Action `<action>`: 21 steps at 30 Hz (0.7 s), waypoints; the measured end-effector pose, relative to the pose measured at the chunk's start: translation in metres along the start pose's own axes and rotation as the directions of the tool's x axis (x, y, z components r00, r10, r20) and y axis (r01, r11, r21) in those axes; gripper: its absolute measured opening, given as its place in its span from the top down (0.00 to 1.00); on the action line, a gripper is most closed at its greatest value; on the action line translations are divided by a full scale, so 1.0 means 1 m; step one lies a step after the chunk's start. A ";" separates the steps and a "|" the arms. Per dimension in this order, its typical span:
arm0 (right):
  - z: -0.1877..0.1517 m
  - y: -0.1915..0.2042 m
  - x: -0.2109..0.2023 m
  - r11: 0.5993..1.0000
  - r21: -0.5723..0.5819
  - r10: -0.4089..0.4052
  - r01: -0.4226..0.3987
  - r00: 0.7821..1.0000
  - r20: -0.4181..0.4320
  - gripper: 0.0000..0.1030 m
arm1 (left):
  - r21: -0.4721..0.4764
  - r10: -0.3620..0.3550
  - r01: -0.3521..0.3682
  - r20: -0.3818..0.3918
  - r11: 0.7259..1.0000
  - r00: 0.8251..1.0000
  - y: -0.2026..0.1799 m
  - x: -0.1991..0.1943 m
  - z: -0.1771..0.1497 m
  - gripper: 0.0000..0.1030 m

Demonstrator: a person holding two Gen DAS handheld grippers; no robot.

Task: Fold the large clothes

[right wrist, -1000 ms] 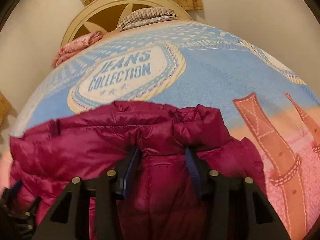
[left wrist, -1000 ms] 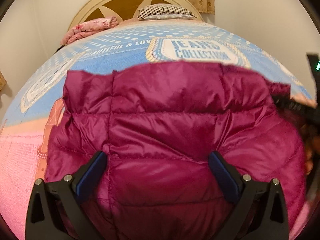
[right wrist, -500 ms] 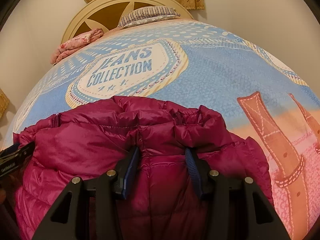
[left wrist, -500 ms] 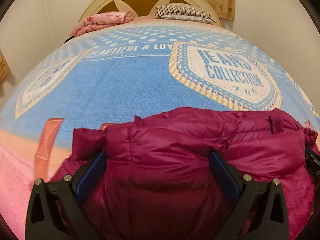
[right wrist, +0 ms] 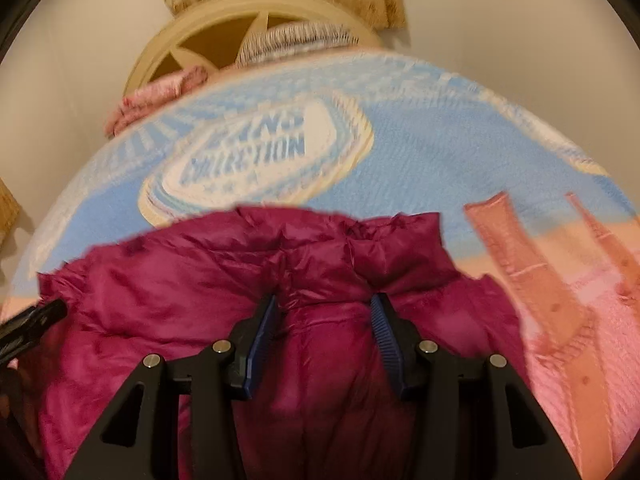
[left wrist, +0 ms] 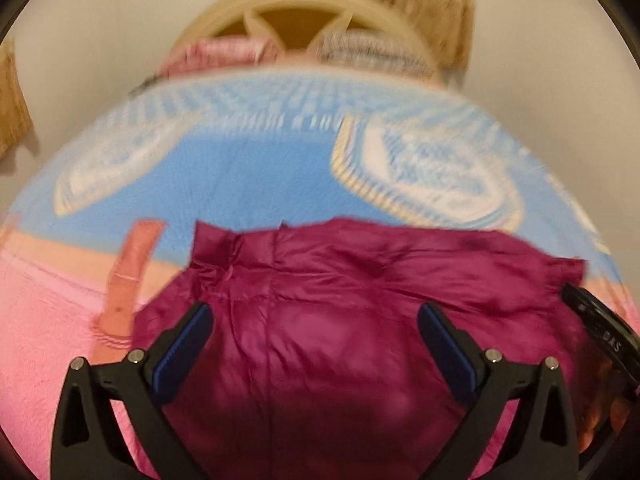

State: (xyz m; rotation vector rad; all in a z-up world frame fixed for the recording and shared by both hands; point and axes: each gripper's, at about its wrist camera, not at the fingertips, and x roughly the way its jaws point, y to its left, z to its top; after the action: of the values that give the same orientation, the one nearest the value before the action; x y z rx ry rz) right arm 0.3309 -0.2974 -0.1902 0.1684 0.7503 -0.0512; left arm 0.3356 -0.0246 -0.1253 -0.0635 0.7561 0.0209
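my right claw pinches a puffy ridge of the magenta jacket on the bed, my left claw hangs spread above it; i'd release slowly so the fold stays.

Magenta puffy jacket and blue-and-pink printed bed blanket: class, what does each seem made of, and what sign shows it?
Magenta puffy jacket: probably thin nylon-like shell over soft filling; glossy sheen, stitched puffy panels. Blue-and-pink printed bed blanket: likely fleece or plush; matte, fuzzy-looking surface, though blur leaves it open.
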 end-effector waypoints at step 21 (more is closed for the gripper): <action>-0.054 0.058 0.007 0.988 -0.151 0.029 -0.041 0.996 -0.081 0.40 | 0.112 0.071 -0.061 -0.084 0.992 0.994 -0.030 0.031 -0.060 0.00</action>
State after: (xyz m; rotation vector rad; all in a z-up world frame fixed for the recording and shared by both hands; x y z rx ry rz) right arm 0.3062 -0.2305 -0.2263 0.0374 0.8261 0.0466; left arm 0.3187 -0.0590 -0.1889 0.0652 0.8460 0.0400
